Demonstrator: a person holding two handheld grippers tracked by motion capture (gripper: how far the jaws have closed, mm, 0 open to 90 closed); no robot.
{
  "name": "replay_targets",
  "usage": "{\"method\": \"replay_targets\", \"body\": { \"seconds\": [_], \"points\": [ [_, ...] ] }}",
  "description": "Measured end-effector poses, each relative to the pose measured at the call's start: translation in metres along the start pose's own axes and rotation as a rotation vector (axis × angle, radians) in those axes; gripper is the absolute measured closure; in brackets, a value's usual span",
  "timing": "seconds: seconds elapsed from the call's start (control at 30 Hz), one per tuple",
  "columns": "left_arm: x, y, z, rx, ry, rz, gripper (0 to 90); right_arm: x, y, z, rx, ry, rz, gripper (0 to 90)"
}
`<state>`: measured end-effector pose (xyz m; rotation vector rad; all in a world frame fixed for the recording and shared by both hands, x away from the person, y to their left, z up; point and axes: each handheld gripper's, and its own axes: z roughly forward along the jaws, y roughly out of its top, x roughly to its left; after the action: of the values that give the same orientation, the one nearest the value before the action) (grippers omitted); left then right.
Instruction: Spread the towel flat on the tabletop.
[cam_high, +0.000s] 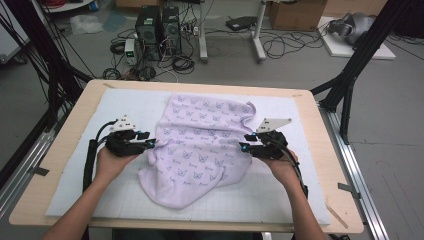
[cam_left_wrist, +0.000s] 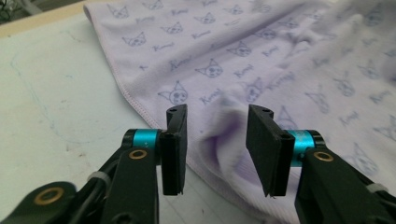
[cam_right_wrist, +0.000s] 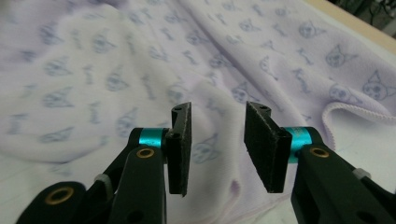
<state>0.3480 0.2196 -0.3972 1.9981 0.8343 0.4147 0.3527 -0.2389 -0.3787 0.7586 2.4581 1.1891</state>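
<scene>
High view: towel (cam_high: 197, 150) lies rumpled mid-counter (cam_high: 320, 165) on the white mat (cam_high: 125, 107), far edge roughly flat, near part bunched. Left tongs (cam_high: 152, 144) at its left edge, right tongs (cam_high: 243, 146) at its right edge, one per side, likely so both edges can be gripped for spreading or folding. Left gripper view: jaws apart, straddling a raised fold (cam_left_wrist: 219, 140). Right gripper view: jaws apart over cloth, nothing clamped.
</scene>
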Motion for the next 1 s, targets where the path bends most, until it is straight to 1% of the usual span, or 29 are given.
{"method": "replay_targets", "body": {
  "seconds": [0.03,0.07,0.1,0.13,0.2,0.27,0.3,0.33,0.43,0.47,0.5,0.57,0.6,0.67,0.7,0.73,0.8,0.83,0.87,0.9,1.0],
  "points": [
    [-0.003,-0.002,-0.006,-0.007,-0.01,0.008,56.8,0.005,-0.001,-0.005,-0.006,-0.002,-0.013,59.8],
    [-0.007,-0.005,-0.011,-0.011,-0.024,0.024,55.7,0.011,-0.003,-0.009,-0.012,0.011,-0.023,59.5],
    [-0.012,-0.009,-0.015,-0.008,-0.03,0.048,55.4,0.016,-0.006,-0.012,-0.021,0.021,-0.037,59.5],
    [-0.016,-0.013,-0.018,-0.003,-0.035,0.062,55.1,0.023,-0.008,-0.015,-0.019,0.035,-0.047,59.7],
    [-0.023,-0.022,-0.023,0.0,-0.072,0.076,54.6,0.036,-0.016,-0.017,-0.044,0.071,-0.061,60.0],
    [-0.031,-0.028,-0.024,0.016,-0.096,0.096,54.5,0.047,-0.022,-0.015,-0.04,0.098,-0.068,59.8],
    [-0.034,-0.031,-0.023,0.02,-0.108,0.104,54.4,0.054,-0.028,-0.013,-0.041,0.116,-0.079,59.6],
    [-0.037,-0.032,-0.022,0.027,-0.124,0.111,54.4,0.06,-0.031,-0.01,-0.04,0.133,-0.078,58.6],
    [-0.045,-0.036,-0.014,0.062,-0.158,0.14,53.8,0.073,-0.038,0.002,-0.011,0.175,-0.097,55.7],
    [-0.048,-0.037,-0.01,0.071,-0.166,0.139,53.4,0.076,-0.04,0.006,0.003,0.183,-0.106,54.4],
    [-0.049,-0.038,-0.005,0.085,-0.179,0.139,53.1,0.078,-0.041,0.011,0.022,0.196,-0.099,53.5],
    [-0.052,-0.041,0.003,0.104,-0.21,0.123,52.9,0.079,-0.044,0.022,0.066,0.214,-0.092,53.0],
    [-0.053,-0.042,0.007,0.114,-0.223,0.127,53.5,0.08,-0.044,0.026,0.087,0.215,-0.1,53.3],
    [-0.057,-0.045,0.015,0.148,-0.229,0.139,58.7,0.081,-0.044,0.034,0.112,0.213,-0.113,55.1],
    [-0.059,-0.046,0.018,0.157,-0.228,0.144,63.4,0.081,-0.044,0.037,0.122,0.215,-0.121,56.0],
    [-0.059,-0.046,0.019,0.15,-0.217,0.142,69.3,0.08,-0.044,0.04,0.126,0.217,-0.122,59.9],
    [-0.058,-0.045,0.02,0.159,-0.226,0.112,82.8,0.078,-0.042,0.043,0.118,0.224,-0.114,69.4],
    [-0.057,-0.044,0.02,0.159,-0.221,0.113,86.1,0.076,-0.041,0.043,0.118,0.223,-0.113,75.6],
    [-0.058,-0.044,0.02,0.159,-0.216,0.11,87.3,0.076,-0.041,0.043,0.118,0.232,-0.103,81.1],
    [-0.059,-0.043,0.018,0.155,-0.211,0.111,87.6,0.075,-0.04,0.042,0.114,0.238,-0.105,83.8],
    [-0.061,-0.038,0.009,0.123,-0.197,0.11,88.0,0.077,-0.037,0.035,0.101,0.235,-0.124,85.5]
  ]
}}
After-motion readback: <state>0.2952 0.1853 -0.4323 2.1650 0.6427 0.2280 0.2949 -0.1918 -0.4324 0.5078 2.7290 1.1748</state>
